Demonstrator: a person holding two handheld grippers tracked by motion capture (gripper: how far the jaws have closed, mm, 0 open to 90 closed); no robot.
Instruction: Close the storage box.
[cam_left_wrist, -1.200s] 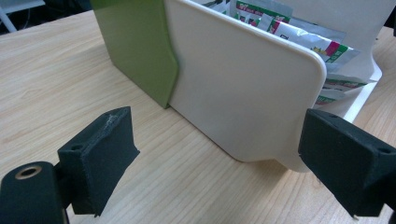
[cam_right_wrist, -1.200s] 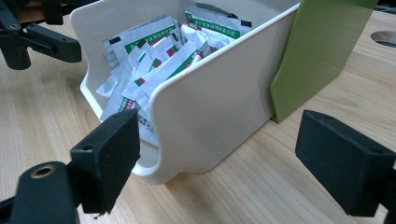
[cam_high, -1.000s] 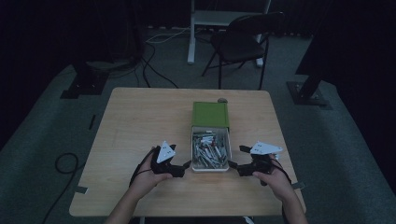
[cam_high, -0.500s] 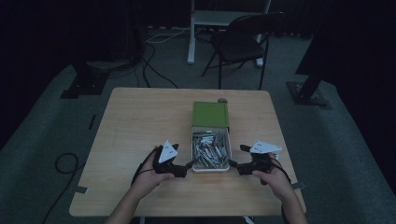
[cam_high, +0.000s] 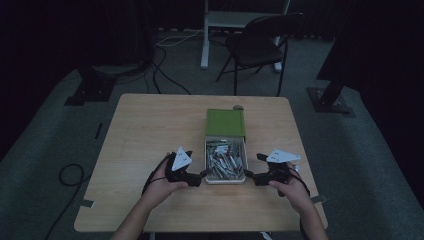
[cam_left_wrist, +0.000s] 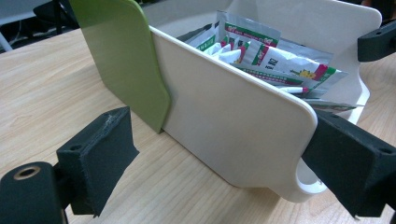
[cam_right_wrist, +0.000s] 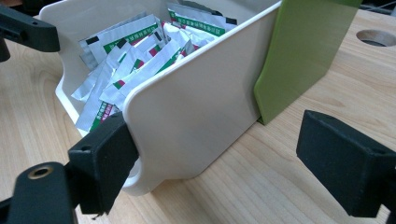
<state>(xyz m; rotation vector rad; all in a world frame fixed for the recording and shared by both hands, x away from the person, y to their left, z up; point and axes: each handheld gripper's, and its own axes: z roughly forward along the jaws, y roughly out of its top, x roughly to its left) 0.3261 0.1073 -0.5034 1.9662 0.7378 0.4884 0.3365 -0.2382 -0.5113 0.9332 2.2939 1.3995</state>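
White plastic forms the open box (cam_high: 226, 161) sitting right of centre in the lower middle of the high view, on the pale wooden table (cam_high: 150, 130). Its green sleeve (cam_high: 225, 122) is slid back toward the top of the frame and covers only the far part of the box. Silver packets (cam_high: 225, 159) with green and red print fill the uncovered part in a loose heap.

In the high view the left gripper (cam_high: 200, 176) sits at the lower left corner of the box, held by the person's left hand (cam_high: 162, 182). The left gripper view has its jaws standing wide apart: one pad hangs free over the table in the lower left of the frame, while the other, at the lower right, lies against the near rounded corner of the box (cam_left_wrist: 233, 121). Nothing is pinched between them.

The right gripper (cam_high: 250, 176) mirrors it at the lower right corner of the box. In the right gripper view its jaws are also spread wide; the pad at lower left touches the box corner (cam_right_wrist: 187, 116), and the pad at lower right hovers over bare wood beside the green sleeve (cam_right_wrist: 299, 51). It grips nothing.
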